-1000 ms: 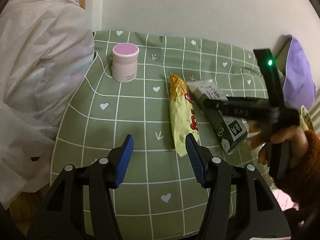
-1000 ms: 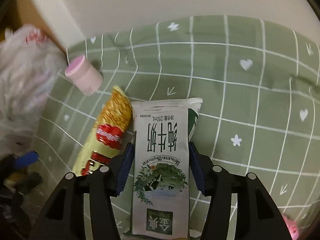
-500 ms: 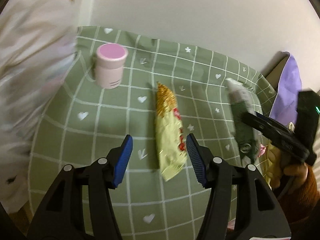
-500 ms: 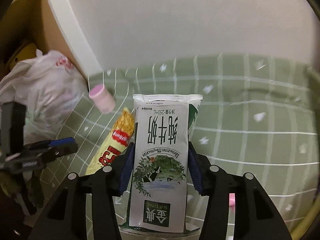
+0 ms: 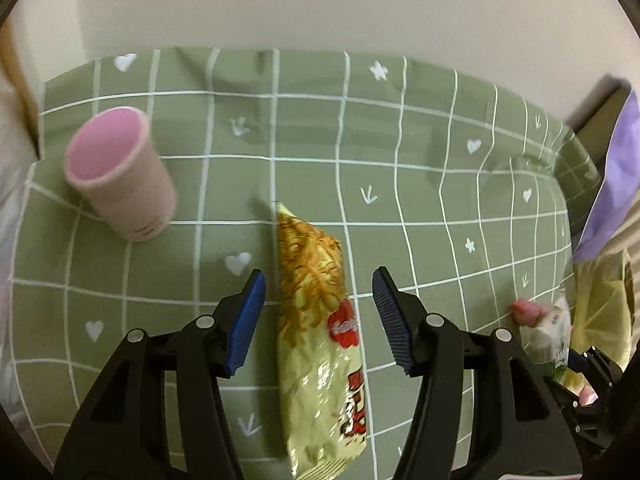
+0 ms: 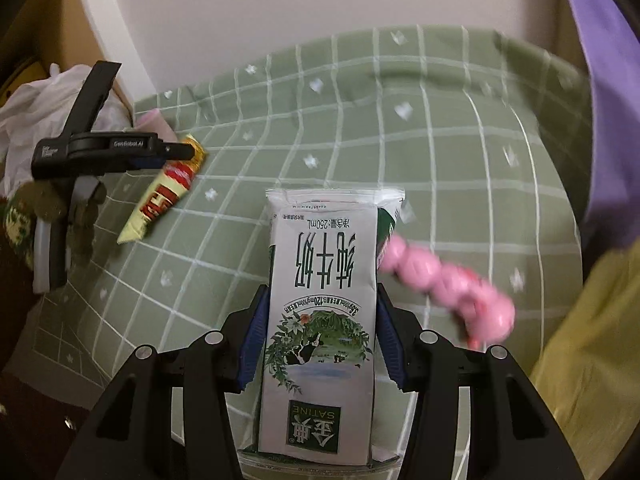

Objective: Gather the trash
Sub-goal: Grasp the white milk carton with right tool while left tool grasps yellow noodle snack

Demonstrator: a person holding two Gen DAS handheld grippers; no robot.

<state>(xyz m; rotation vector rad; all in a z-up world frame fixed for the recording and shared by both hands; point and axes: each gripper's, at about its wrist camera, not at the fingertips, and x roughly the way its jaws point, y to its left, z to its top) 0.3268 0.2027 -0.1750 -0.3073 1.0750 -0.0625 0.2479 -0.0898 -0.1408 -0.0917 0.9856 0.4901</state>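
A yellow snack bag (image 5: pixel 320 328) lies on the green checked cloth (image 5: pixel 420 184). My left gripper (image 5: pixel 318 308) is open, its blue pads on either side of the bag, just above it. A pink cup (image 5: pixel 120 172) stands to the far left. My right gripper (image 6: pixel 320 320) is shut on a white and green milk carton (image 6: pixel 324 312) and holds it above the cloth, off to the right. The right wrist view also shows the snack bag (image 6: pixel 164 196) with the left gripper (image 6: pixel 176 152) over it.
A white plastic bag (image 6: pixel 36 108) sits at the cloth's left edge. A pink beaded thing (image 6: pixel 448 280) lies on the cloth beside the carton. Purple fabric (image 5: pixel 616 184) and yellow fabric (image 6: pixel 592 340) lie to the right. A wall stands behind.
My left gripper moved forward and down over the snack bag, which now lies between its pads. My right gripper lifted the milk carton off the cloth and drew it back to the right.
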